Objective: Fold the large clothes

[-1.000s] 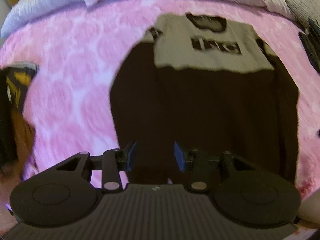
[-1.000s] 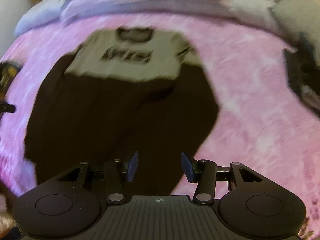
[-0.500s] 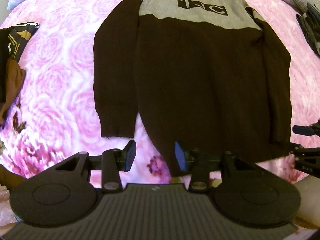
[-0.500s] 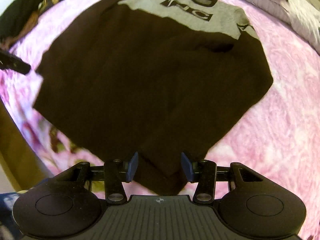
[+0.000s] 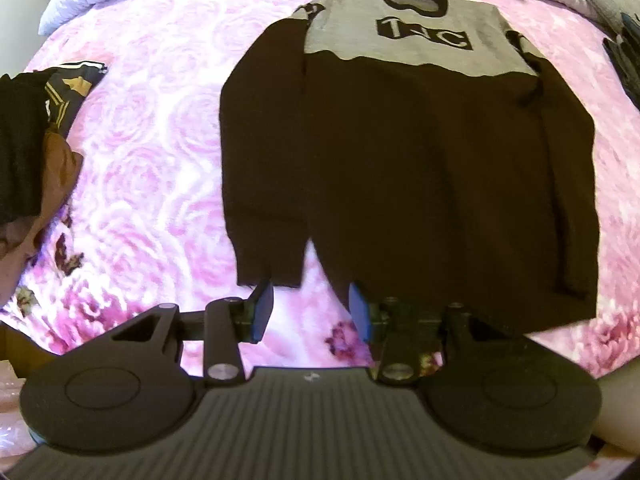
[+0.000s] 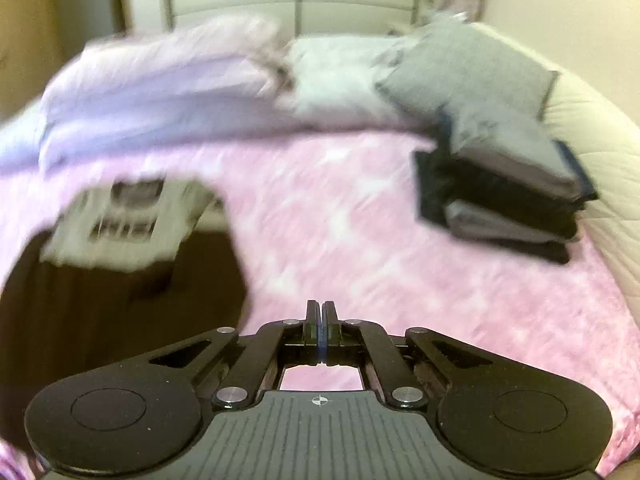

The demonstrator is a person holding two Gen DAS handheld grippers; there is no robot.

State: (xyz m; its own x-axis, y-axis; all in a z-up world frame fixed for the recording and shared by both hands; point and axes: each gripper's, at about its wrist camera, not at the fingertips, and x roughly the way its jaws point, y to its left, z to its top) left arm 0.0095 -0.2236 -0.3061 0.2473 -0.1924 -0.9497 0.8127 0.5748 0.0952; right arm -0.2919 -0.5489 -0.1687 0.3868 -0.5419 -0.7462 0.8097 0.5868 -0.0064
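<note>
A large sweater [image 5: 408, 168], dark brown with a grey chest panel and lettering, lies flat on the pink rose-patterned bedspread [image 5: 152, 128], both sleeves laid down along the body. My left gripper [image 5: 310, 312] is open just short of the hem, between the left cuff and the body's lower corner, with nothing between its blue pads. In the right wrist view the sweater [image 6: 116, 284] shows blurred at the left. My right gripper [image 6: 322, 316] is shut with its pads pressed together and empty, over the bare bedspread [image 6: 360, 248] to the right of the sweater.
A stack of folded dark and grey clothes [image 6: 508, 196] sits at the bed's right side. Pillows and a rolled duvet [image 6: 160, 96] line the head of the bed. A heap of black and brown clothing [image 5: 28, 140] lies at the left edge.
My right gripper has shut and swung up and to the right, off the sweater toward the folded stack. The left gripper stays open and has drawn slightly back from the hem.
</note>
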